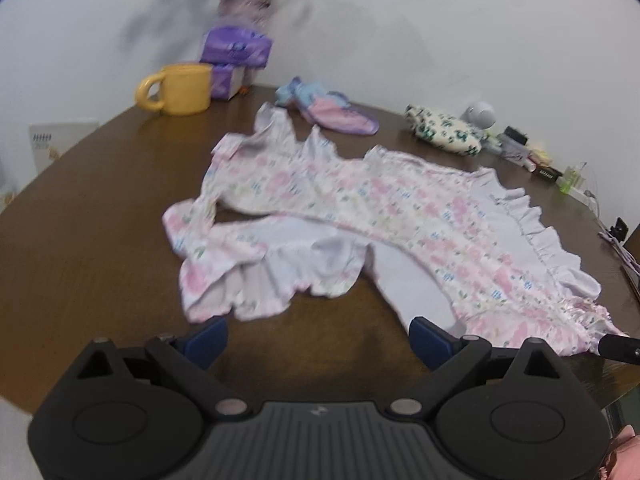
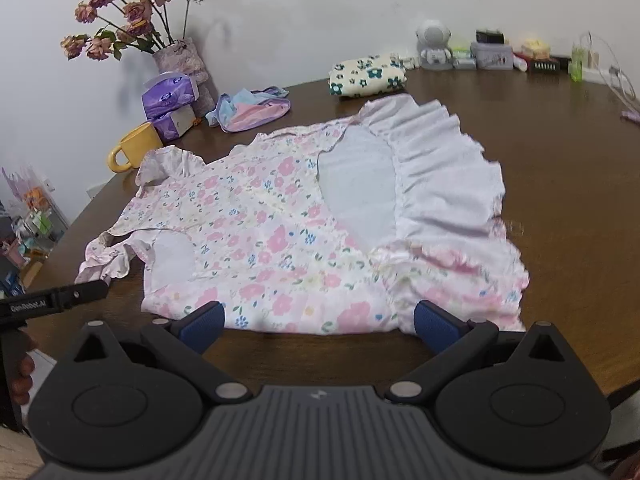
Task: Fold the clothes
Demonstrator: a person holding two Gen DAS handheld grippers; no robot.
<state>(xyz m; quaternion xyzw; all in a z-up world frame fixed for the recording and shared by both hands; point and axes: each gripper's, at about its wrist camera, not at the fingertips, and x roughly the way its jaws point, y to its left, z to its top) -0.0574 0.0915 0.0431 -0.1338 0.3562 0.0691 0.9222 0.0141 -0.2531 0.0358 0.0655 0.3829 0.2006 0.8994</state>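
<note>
Dark wood counter (image 1: 100, 240) fills the left wrist view, with the floral dress (image 1: 360, 216) lying across its middle, one side doubled over so the pale lining shows, while the left tool (image 1: 318, 340) hangs spread and empty just short of the near hem, likely so the fold can settle. From the right wrist view the dress (image 2: 280, 240) lies flat near the counter's front edge, and the right tool (image 2: 320, 326) is likewise spread wide with nothing between its pads, placed for a fresh pinch on the hem.
</note>
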